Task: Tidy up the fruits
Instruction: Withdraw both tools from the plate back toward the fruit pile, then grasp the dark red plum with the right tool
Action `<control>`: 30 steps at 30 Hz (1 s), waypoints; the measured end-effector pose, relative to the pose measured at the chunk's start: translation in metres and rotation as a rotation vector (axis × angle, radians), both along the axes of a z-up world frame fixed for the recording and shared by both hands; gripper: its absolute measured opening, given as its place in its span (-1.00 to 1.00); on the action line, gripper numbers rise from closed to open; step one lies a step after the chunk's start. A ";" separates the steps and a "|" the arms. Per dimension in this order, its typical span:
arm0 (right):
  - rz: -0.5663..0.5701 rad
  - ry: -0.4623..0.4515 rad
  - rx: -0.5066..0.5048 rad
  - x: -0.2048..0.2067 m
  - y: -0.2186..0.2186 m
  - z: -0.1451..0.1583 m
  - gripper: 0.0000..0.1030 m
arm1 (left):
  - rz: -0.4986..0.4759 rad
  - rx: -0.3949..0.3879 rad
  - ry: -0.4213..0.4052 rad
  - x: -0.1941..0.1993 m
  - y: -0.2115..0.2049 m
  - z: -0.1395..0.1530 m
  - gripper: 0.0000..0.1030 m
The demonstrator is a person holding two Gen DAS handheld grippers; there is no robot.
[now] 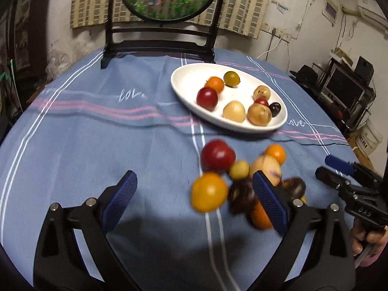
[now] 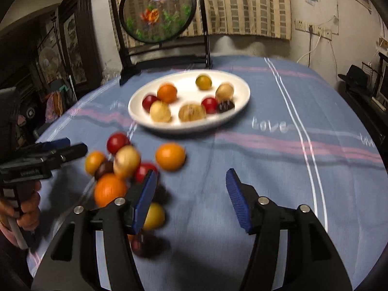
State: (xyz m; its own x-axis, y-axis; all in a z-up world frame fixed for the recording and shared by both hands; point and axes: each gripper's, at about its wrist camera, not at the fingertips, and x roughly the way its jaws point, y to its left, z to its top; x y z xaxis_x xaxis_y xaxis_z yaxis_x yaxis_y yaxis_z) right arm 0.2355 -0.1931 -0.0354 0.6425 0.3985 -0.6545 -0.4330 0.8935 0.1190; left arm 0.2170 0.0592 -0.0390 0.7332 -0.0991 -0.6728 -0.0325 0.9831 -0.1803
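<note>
- Left tongs, black with blue ribbed pads: spread wide, gripping nothing.
- Right tongs: partly apart, empty.
- Loose pile of small round fruits on worktop, before oval white plate of fruit.
- Blue striped tablecloth reads "love".

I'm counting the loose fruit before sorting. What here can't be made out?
- Left wrist view: the left gripper's right finger covers part of the fruit pile; an exact count is impossible.
- Right wrist view: motion blur smears the pile; the right gripper's left finger hides some fruit.
</note>
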 end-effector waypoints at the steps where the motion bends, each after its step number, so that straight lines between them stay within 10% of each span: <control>1: 0.002 0.014 -0.001 -0.002 -0.001 -0.002 0.17 | 0.000 -0.012 -0.007 -0.008 0.000 -0.001 0.89; 8: 0.010 0.070 0.069 -0.016 -0.013 -0.006 0.17 | -0.059 0.039 0.007 -0.024 -0.009 -0.008 0.89; 30: 0.123 0.074 -0.195 -0.057 0.034 -0.022 -0.08 | -0.056 0.046 0.008 -0.023 -0.009 -0.008 0.89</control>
State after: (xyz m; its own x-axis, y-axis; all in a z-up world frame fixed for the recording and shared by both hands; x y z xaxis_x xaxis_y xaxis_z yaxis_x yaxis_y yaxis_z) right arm 0.1786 -0.1595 -0.0576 0.5448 0.3321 -0.7700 -0.5364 0.8438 -0.0156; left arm 0.1941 0.0501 -0.0475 0.7217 -0.1088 -0.6836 0.0218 0.9906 -0.1348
